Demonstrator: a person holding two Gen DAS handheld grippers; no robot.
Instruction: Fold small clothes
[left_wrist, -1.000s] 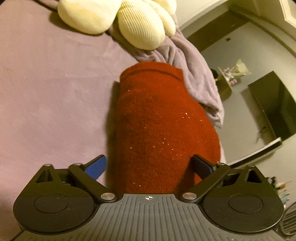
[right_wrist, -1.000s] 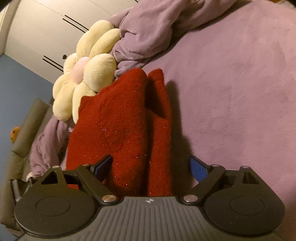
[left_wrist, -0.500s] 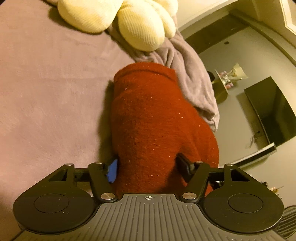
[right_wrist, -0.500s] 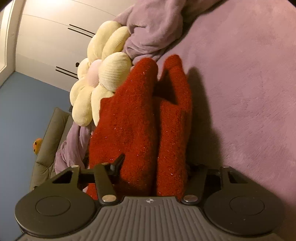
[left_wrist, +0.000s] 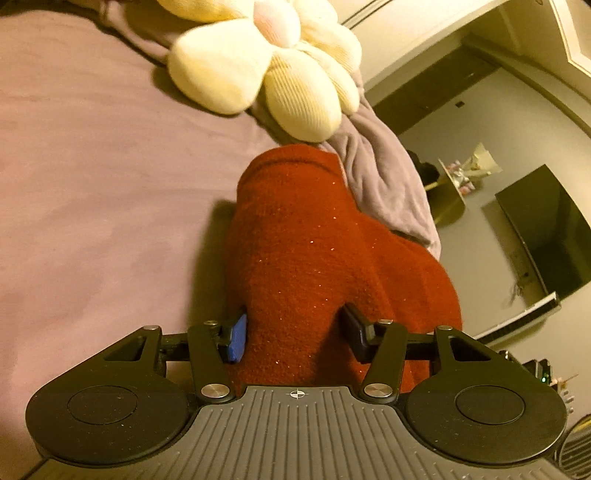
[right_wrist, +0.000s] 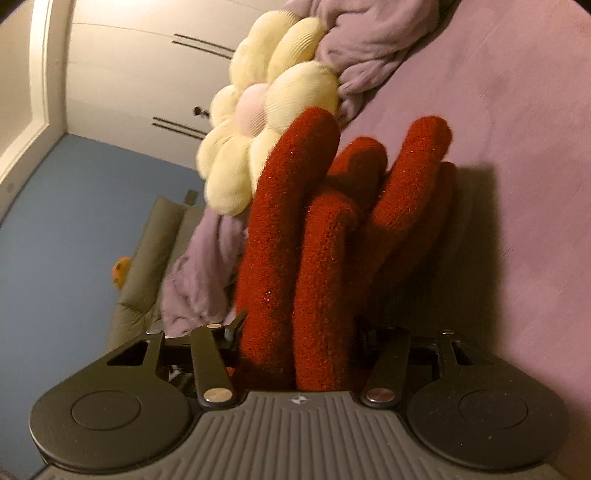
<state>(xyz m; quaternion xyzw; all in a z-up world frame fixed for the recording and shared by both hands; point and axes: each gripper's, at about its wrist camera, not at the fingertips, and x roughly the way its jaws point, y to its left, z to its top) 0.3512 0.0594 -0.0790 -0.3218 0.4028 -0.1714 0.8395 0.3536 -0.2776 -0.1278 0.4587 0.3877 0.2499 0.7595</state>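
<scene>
Warm, dim yellowish light. Purple bedspread fills most of both views. Flower-shaped cream cushion w/ pink centre at far end, on a crumpled lilac blanket. Left-wrist view, right side: grey wall, dark TV screen, small bouquet. Right-wrist view, left side: white wardrobe doors, blue floor, grey-green sofa.
</scene>
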